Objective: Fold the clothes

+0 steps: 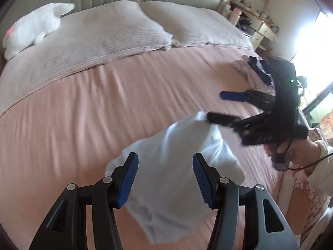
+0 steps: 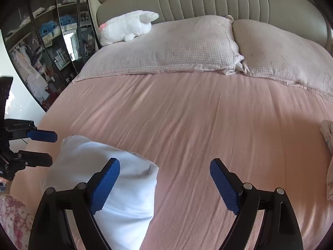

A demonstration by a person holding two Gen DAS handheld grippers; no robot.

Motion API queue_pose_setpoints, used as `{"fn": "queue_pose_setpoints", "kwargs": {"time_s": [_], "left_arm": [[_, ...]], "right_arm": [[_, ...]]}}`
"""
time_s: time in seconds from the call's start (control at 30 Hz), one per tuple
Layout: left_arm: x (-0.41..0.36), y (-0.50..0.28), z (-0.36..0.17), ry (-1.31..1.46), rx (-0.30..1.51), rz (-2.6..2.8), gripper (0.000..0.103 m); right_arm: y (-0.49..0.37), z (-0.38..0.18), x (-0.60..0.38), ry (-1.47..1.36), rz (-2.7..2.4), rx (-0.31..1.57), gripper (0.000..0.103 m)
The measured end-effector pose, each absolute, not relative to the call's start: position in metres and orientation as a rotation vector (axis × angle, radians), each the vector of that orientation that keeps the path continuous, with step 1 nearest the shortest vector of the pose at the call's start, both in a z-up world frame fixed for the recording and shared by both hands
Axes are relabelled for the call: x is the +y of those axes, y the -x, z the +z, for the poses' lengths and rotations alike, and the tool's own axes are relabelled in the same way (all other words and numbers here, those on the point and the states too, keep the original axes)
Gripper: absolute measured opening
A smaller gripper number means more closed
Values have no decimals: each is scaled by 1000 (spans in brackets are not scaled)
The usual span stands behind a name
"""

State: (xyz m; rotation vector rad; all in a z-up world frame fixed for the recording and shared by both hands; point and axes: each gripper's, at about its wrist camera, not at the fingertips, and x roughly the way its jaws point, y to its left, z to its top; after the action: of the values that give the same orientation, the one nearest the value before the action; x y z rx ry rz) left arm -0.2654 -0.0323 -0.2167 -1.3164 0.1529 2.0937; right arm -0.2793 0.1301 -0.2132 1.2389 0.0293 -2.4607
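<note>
I am holding my left gripper (image 1: 165,180) tilted down over the pink bed sheet (image 1: 83,112), its blue pads standing about half apart with nothing pressed between them; the pale blue folded garment (image 1: 166,166) is lying on the sheet just beyond and below the fingertips, showing through the gap but not touched by either pad as far as I can tell. From my right wrist camera that same pale blue folded garment (image 2: 116,179) is sitting at the lower left, partly behind my right gripper's left finger, while most of the gap of my right gripper (image 2: 164,184) is opening onto bare pink bed sheet (image 2: 187,114). That gripper's jaws are standing wide and are holding nothing. In the left view my right gripper (image 1: 214,106) is reaching in from the right side, its lower finger meeting the far top corner of the garment, though blur is keeping me from saying whether it is truly touching. My hand (image 1: 299,148) is gripping its handle near the bed's edge. A small heap of other clothes (image 1: 256,73) is lying well apart by the far right edge, and two pillows (image 1: 116,31) and a white plush toy (image 1: 35,27) are resting at the headboard.
</note>
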Motion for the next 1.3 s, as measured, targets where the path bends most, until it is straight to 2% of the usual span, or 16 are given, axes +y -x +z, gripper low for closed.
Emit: {"fn": "queue_pose_setpoints", "kwargs": {"time_s": [0.13, 0.23, 0.3, 0.4, 0.5, 0.63, 0.7, 0.73, 0.83, 1.0, 1.07, 1.13, 1.2, 1.27, 1.3], "left_arm": [[-13, 273, -260, 1402, 179, 1932, 52], [-40, 268, -257, 1435, 121, 1947, 44], [-58, 258, -237, 1414, 93, 2048, 44], [-57, 251, -211, 1289, 186, 2138, 45], [-40, 270, -222, 1301, 222, 2117, 45], [-37, 284, -258, 1412, 332, 2152, 48], [-59, 293, -263, 1465, 212, 2203, 50], [-76, 295, -262, 1505, 103, 2226, 59], [-111, 285, -248, 1503, -82, 2278, 61], [-78, 256, -210, 1289, 42, 2236, 60], [-53, 249, -215, 1303, 145, 2146, 60], [-38, 247, -234, 1412, 264, 2032, 61], [-56, 240, -243, 1488, 370, 2002, 61], [-86, 233, -232, 1500, 315, 2031, 61], [-95, 231, -224, 1485, 295, 2052, 61]], "right_arm": [[283, -245, 132, -1319, -2431, 70, 88], [276, -238, 140, -1294, -2441, 147, 89], [266, -218, 135, -1213, -2501, 279, 89], [263, -191, 131, -1070, -2585, 272, 89], [283, -210, 119, -1195, -2436, 211, 89], [297, -240, 97, -1206, -2406, 372, 89], [308, -246, 110, -1254, -2486, 355, 89], [314, -249, 118, -1287, -2528, 336, 89], [316, -246, 145, -1327, -2624, 303, 89], [285, -218, 139, -1236, -2453, -19, 89], [264, -214, 115, -1208, -2369, 76, 89], [259, -231, 101, -1260, -2374, 295, 89], [264, -240, 122, -1350, -2396, 255, 91], [267, -240, 145, -1423, -2437, 178, 92], [265, -232, 149, -1405, -2492, 211, 92]]}}
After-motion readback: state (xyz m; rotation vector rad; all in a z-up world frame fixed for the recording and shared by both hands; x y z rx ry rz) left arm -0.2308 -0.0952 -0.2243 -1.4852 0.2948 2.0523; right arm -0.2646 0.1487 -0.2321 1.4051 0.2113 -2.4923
